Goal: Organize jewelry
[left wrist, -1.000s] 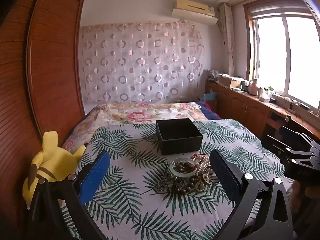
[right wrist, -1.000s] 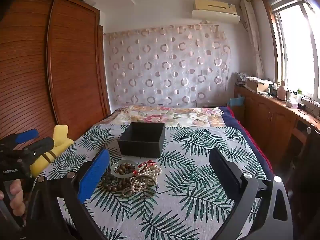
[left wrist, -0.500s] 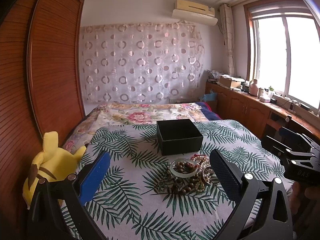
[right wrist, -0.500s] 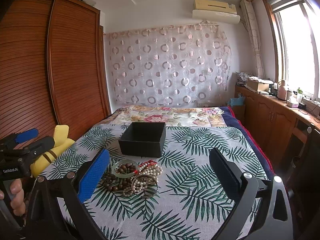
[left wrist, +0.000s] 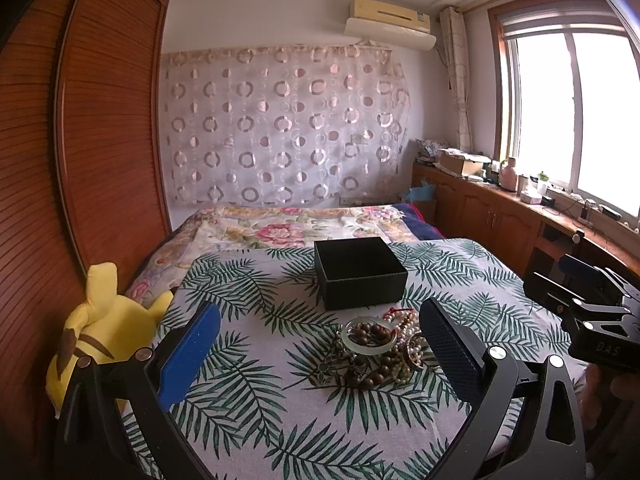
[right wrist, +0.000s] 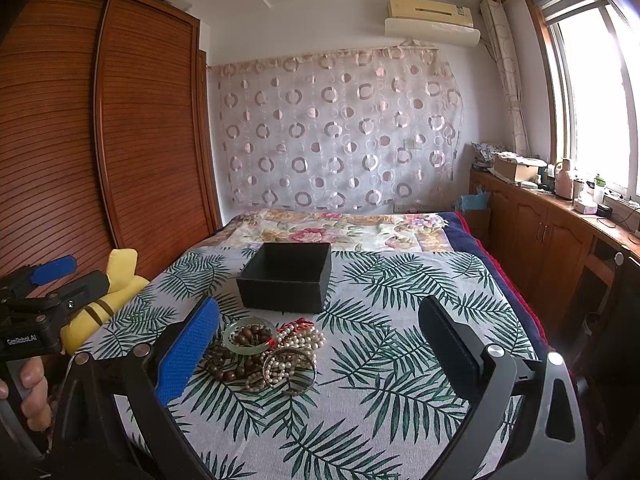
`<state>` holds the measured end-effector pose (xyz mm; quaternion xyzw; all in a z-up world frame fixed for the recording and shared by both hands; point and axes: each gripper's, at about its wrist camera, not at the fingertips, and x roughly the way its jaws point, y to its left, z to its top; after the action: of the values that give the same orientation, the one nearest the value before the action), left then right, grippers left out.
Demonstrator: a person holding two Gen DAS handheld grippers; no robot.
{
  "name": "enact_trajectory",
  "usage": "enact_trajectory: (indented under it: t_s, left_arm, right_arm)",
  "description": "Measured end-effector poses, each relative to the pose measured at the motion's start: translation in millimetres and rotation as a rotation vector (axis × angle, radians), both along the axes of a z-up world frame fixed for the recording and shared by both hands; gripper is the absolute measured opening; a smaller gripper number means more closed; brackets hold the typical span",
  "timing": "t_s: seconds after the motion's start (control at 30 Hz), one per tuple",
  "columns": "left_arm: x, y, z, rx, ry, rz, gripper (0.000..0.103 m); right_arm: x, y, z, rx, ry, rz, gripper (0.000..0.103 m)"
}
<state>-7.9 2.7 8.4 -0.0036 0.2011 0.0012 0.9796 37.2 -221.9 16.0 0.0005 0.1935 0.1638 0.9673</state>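
Risk first: jewelry pile (right wrist: 269, 354) tangled, strands of brown beads, pearls and a metal bangle overlapping, so pinching one piece likely drags others along or scatters beads over the leaf-print cloth (right wrist: 400, 380). Pale bangle (right wrist: 250, 336) smooth and rounded, may slip out of the pads. Cloth soft, could bunch under a low approach.

Left gripper (left wrist: 320, 354): spread wide, empty, touching nothing, hovering short of the pile. Right gripper (right wrist: 318, 352): also spread wide, empty, no contact, pile seen toward its blue finger.

Pile just in front of the black box (right wrist: 286, 276), apart from it. Box open, looks empty, though floor only partly visible. Yellow plush (left wrist: 102, 332) well left of the box, at the cloth's edge.
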Motion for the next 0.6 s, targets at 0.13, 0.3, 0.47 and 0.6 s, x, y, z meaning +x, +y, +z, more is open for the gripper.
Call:
enact_trajectory:
  t_s: [0.13, 0.3, 0.47, 0.6]
  left_arm:
    - [0.5, -1.6, -0.8, -0.001, 0.001, 0.0, 0.097]
    - [0.6, -0.5, 0.3, -0.001, -0.001, 0.0, 0.097]
    - [0.7, -1.5, 0.3, 0.001, 0.0, 0.0, 0.097]
    - [0.3, -1.8, 0.5, 0.001, 0.0, -0.001, 0.097]
  right_arm:
    - [-0.9, 0.5, -0.6, 0.0, 0.0, 0.0, 0.101]
    - [0.2, -0.2, 0.3, 0.001, 0.001, 0.001, 0.101]
    - [0.1, 0.1, 0.3, 0.0, 0.001, 0.001, 0.101]
    - [-0.6, 0.4, -0.2, 0.001, 0.001, 0.001, 0.101]
